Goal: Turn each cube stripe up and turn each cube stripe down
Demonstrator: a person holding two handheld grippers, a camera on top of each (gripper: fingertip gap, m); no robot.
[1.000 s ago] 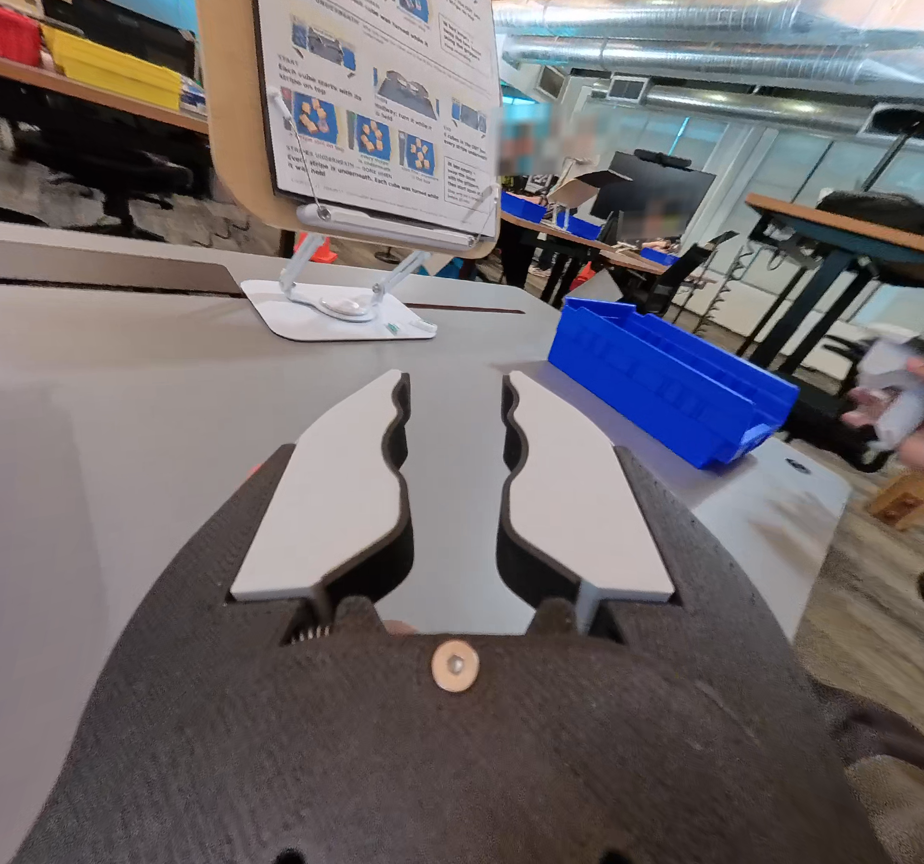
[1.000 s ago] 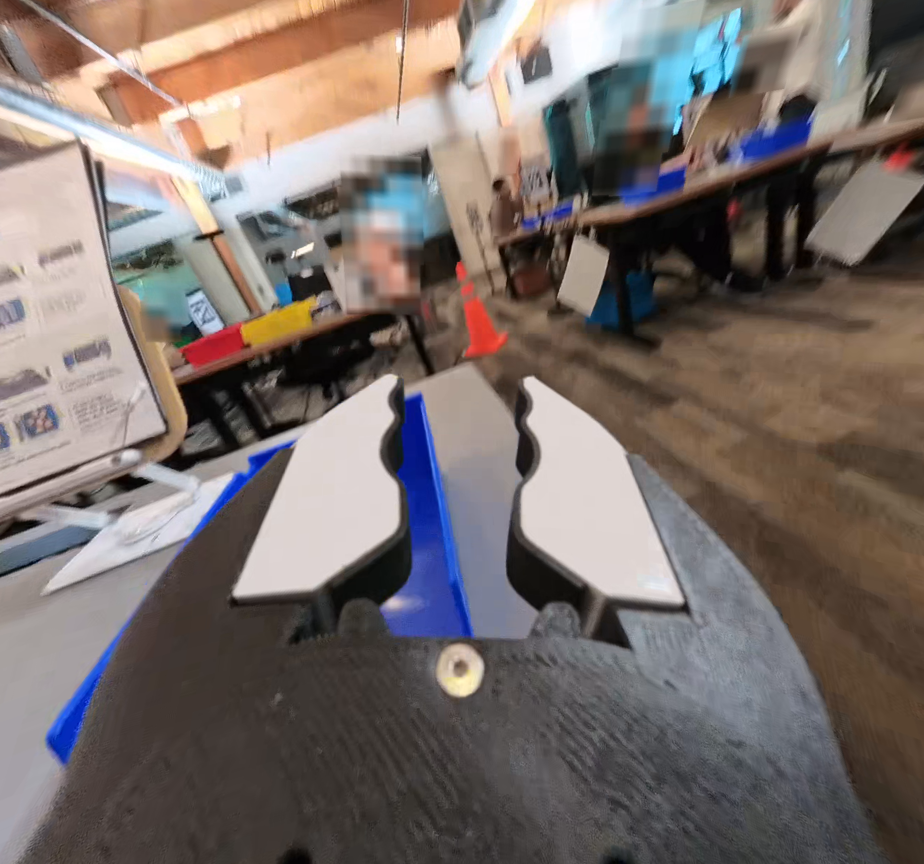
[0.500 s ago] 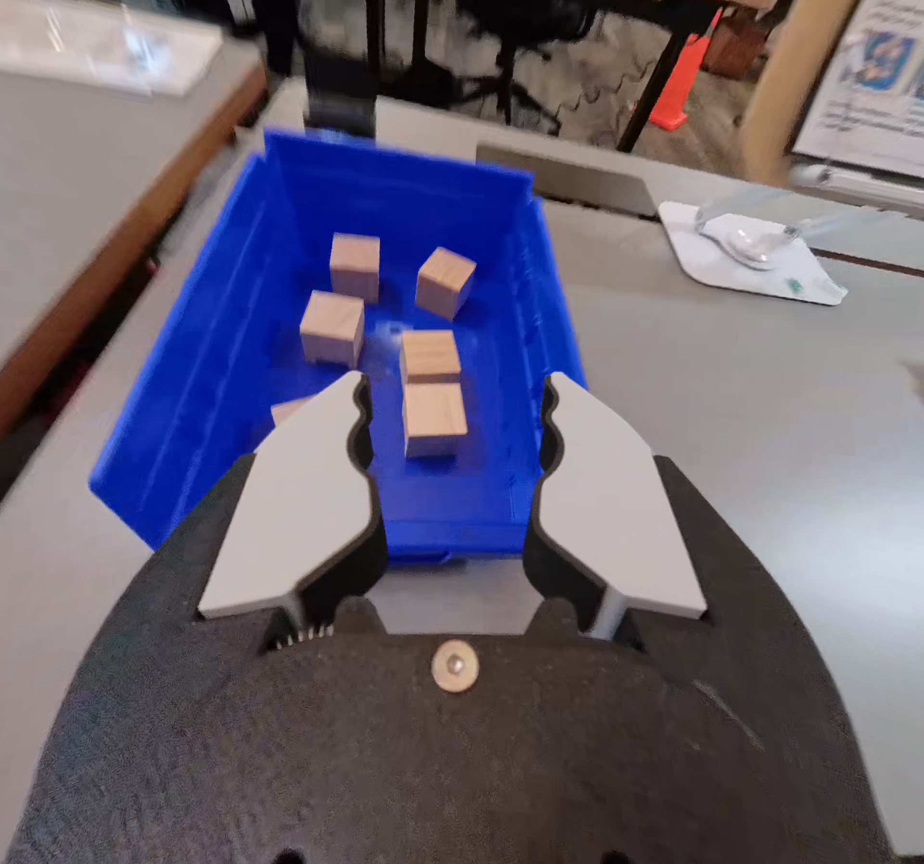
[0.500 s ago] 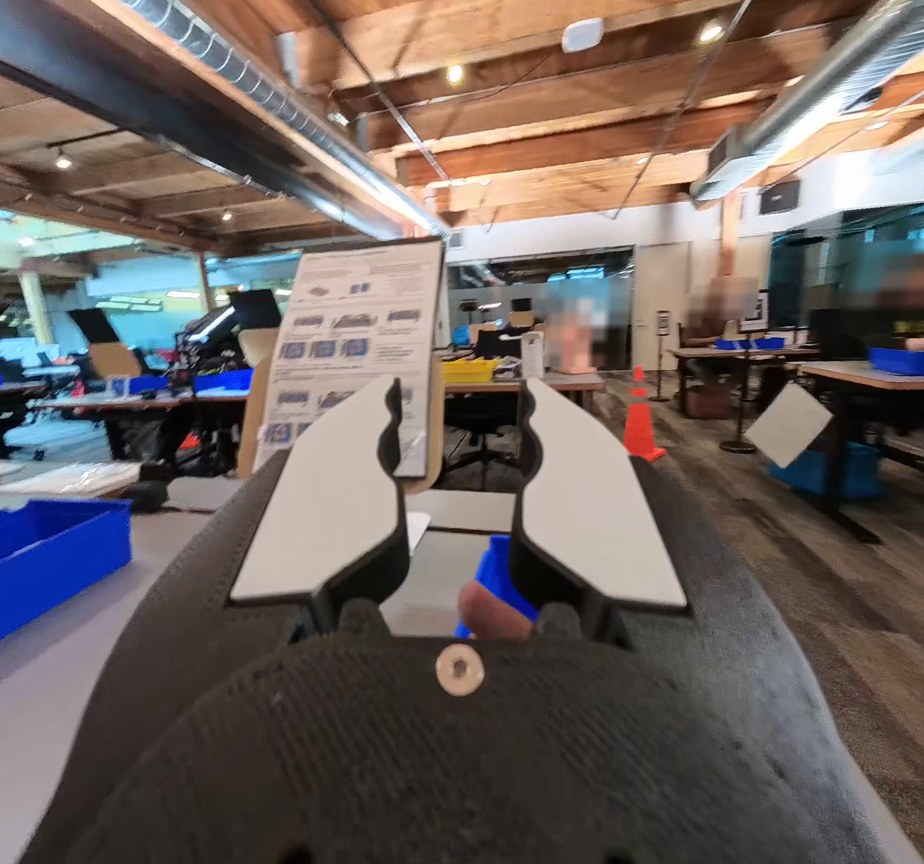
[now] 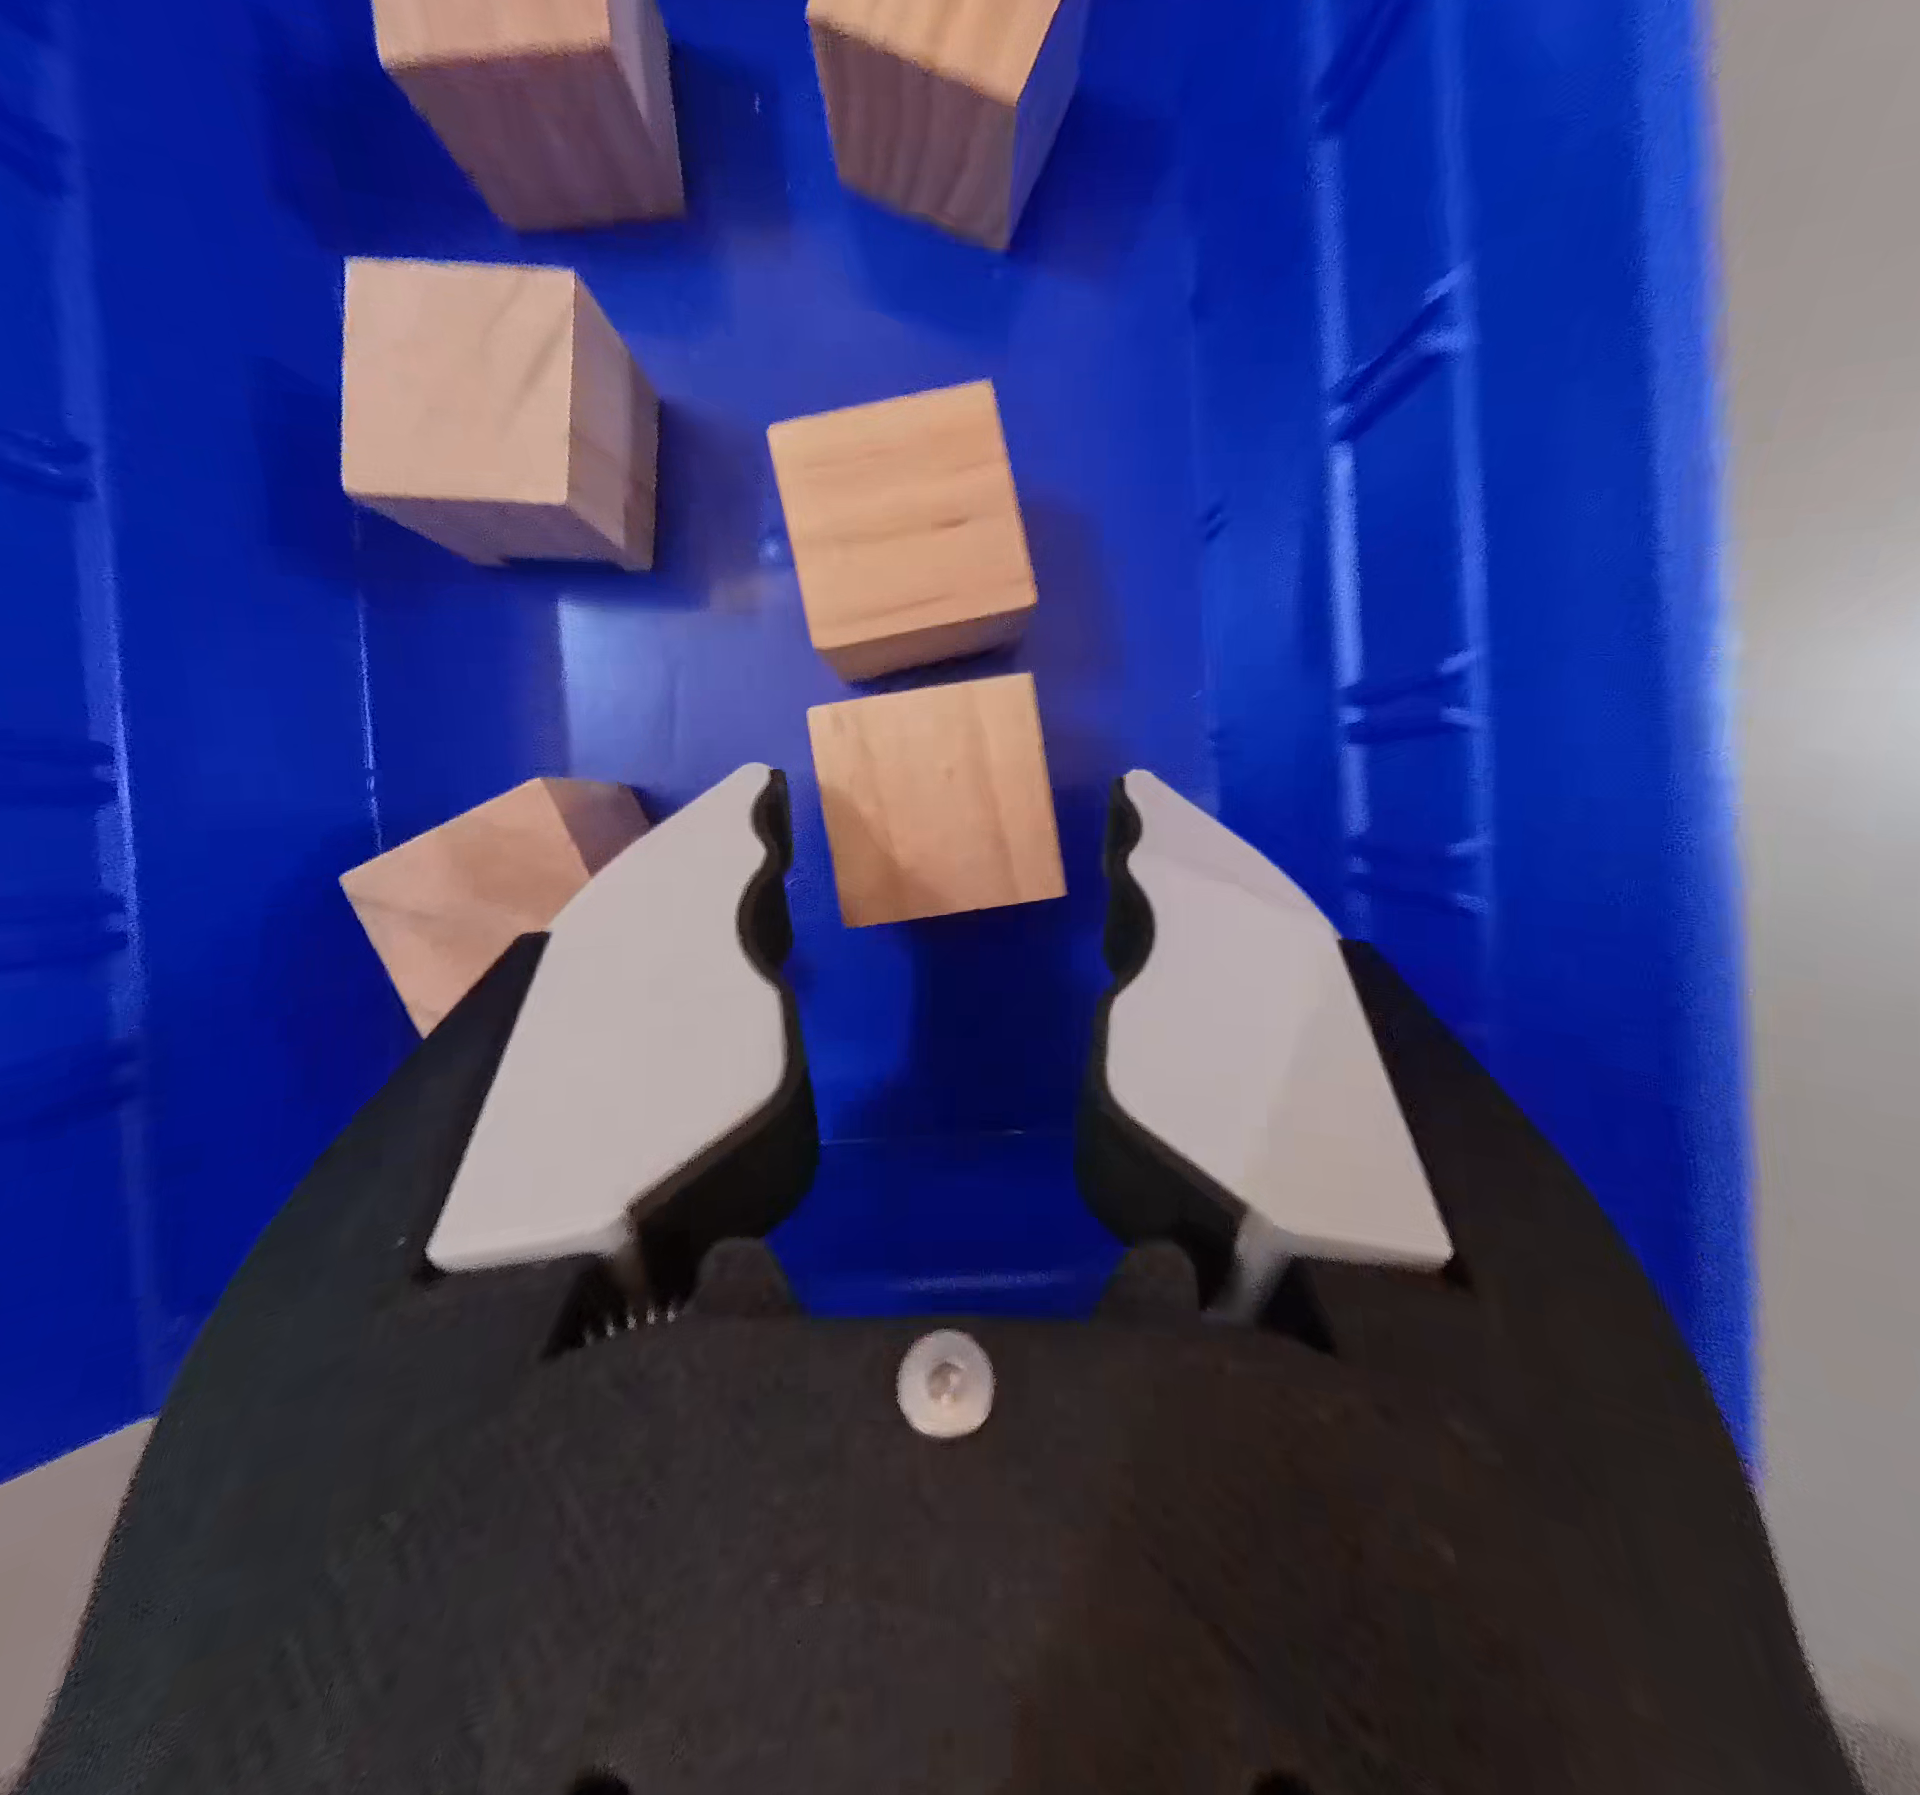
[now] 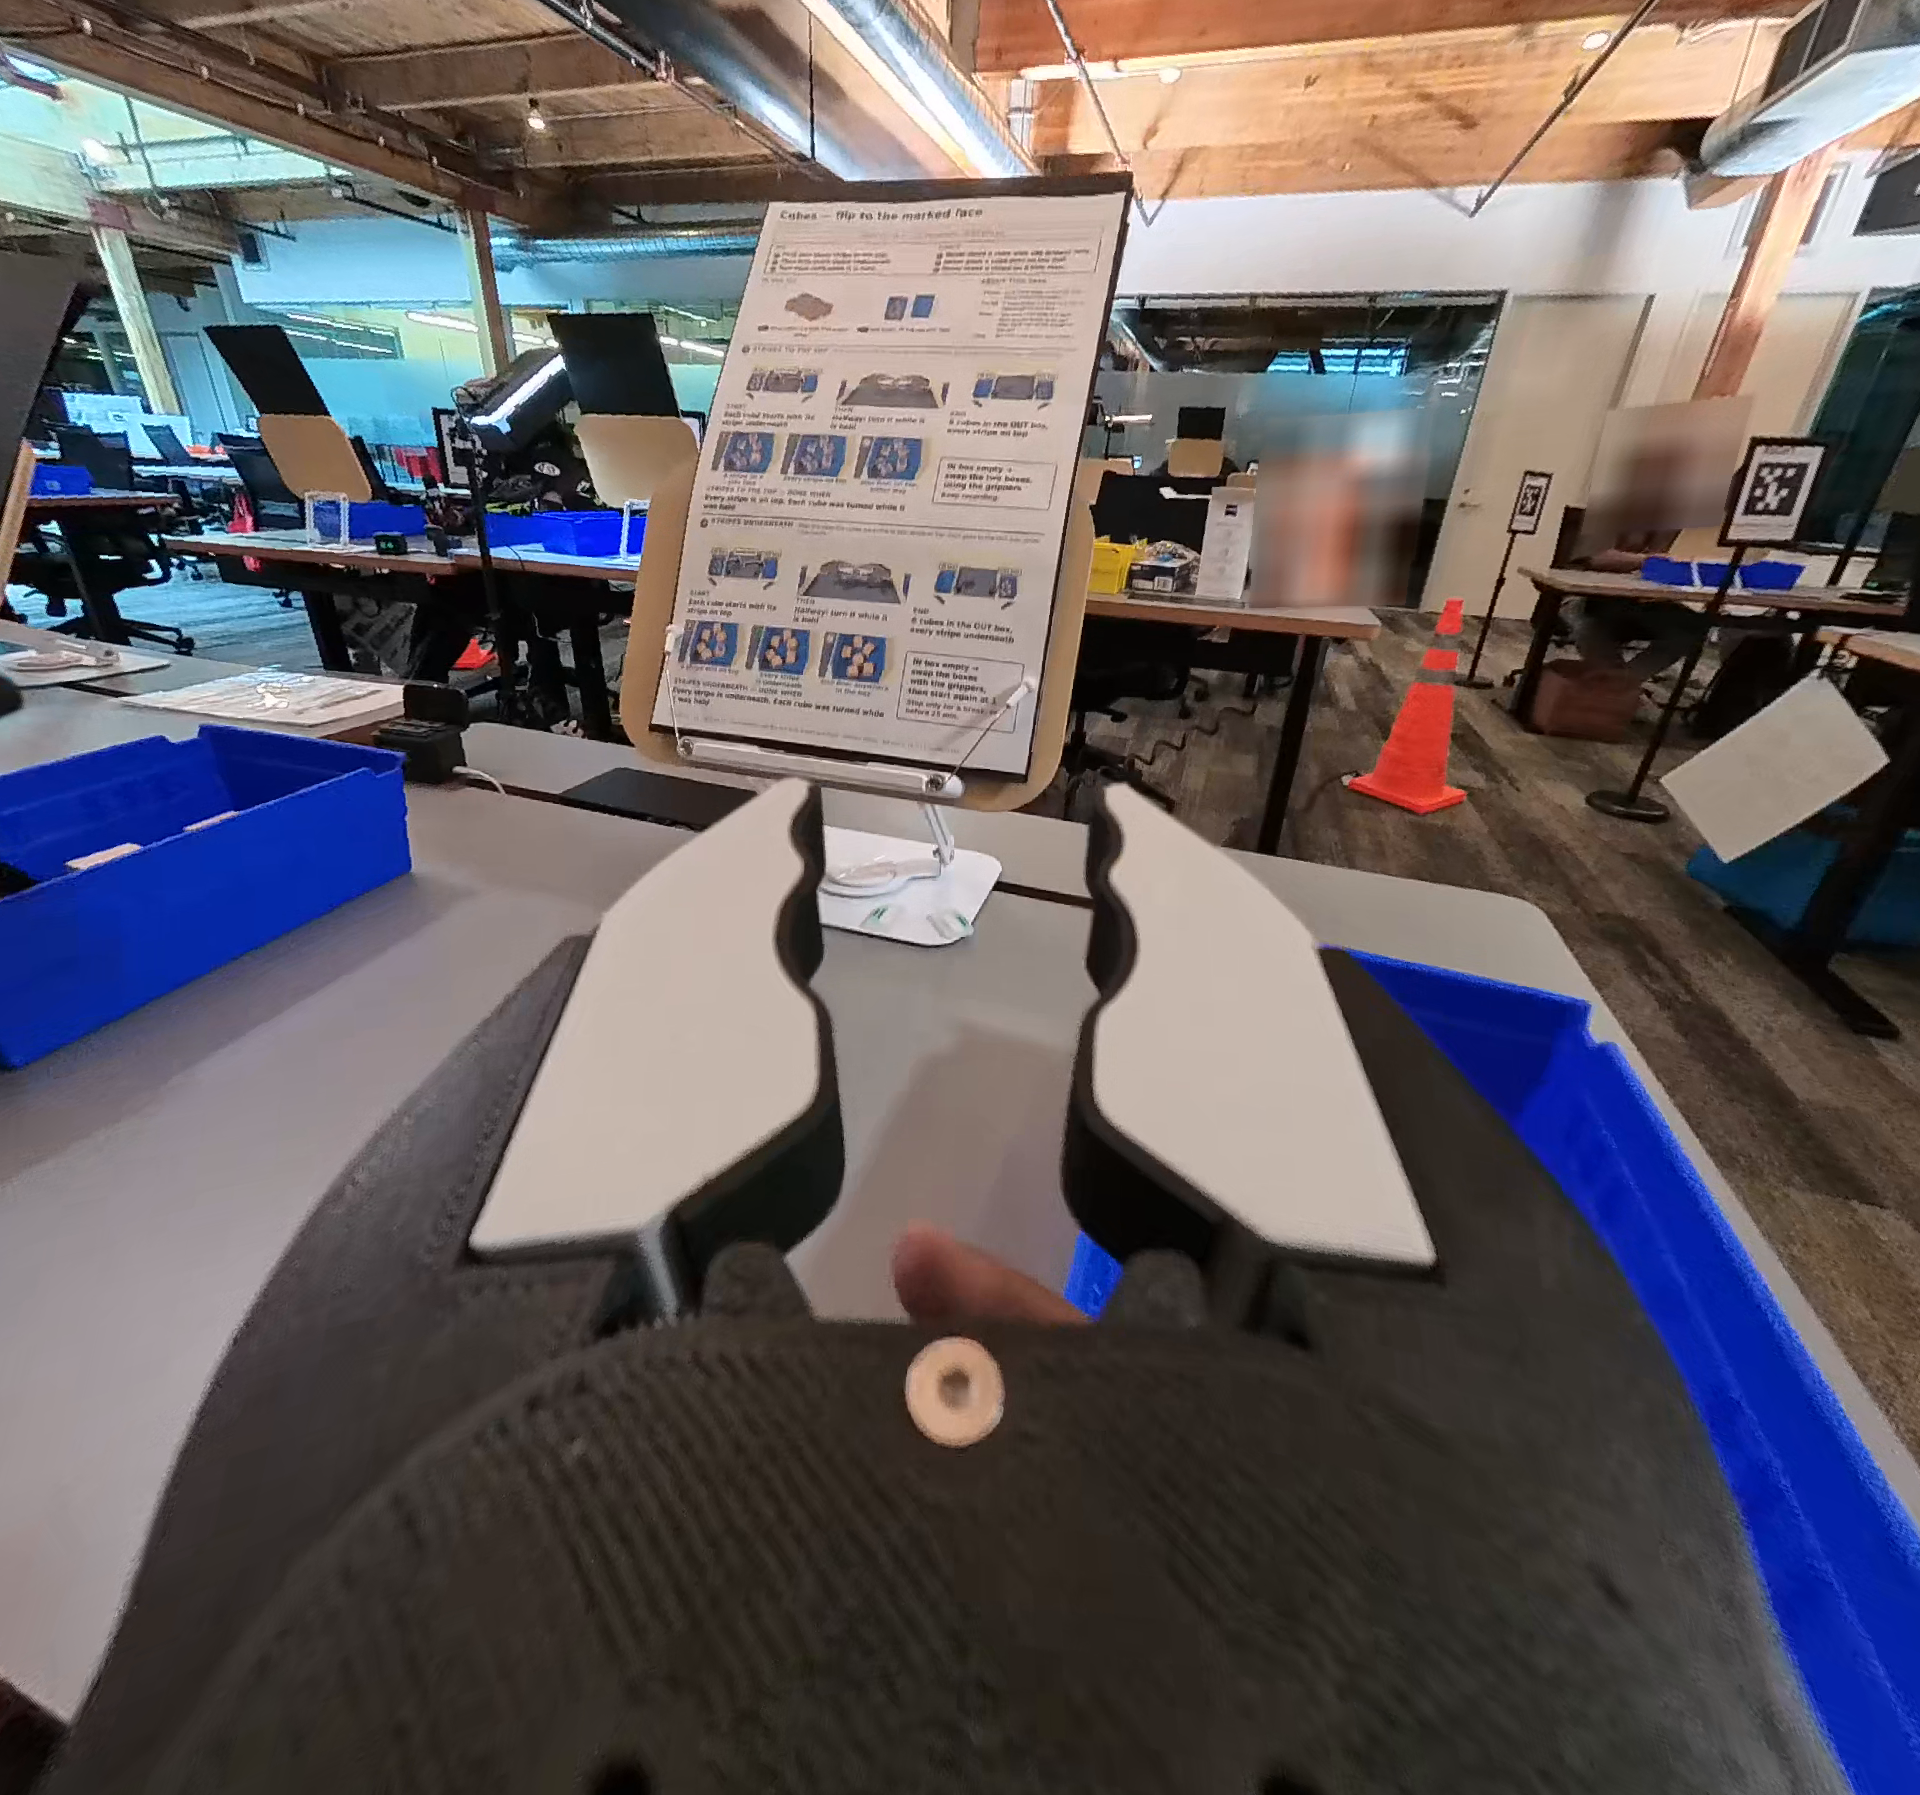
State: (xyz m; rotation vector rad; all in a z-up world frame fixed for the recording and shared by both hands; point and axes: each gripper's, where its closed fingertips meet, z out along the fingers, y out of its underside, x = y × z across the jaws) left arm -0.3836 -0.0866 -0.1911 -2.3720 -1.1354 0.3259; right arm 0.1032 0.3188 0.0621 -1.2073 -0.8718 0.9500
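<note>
In the left wrist view several plain wooden cubes lie in a blue bin; no stripe shows on any visible face. My left gripper is open and points down into the bin, its fingertips on either side of the nearest cube, apart from it. Another cube lies just beyond, and one sits partly hidden behind the left finger. My right gripper is open and empty above the grey table. The cube bin shows at left in the right wrist view, a second blue bin at right.
An instruction sheet on a stand stands at the table's far edge, straight ahead of the right gripper. Beyond are other desks, chairs and an orange cone on the floor. A fingertip shows under the right gripper.
My left gripper swung from the sheet stand to the cube bin, dropped into it and opened wider around the nearest cube. My right gripper turned left and tilted down to face the sheet.
</note>
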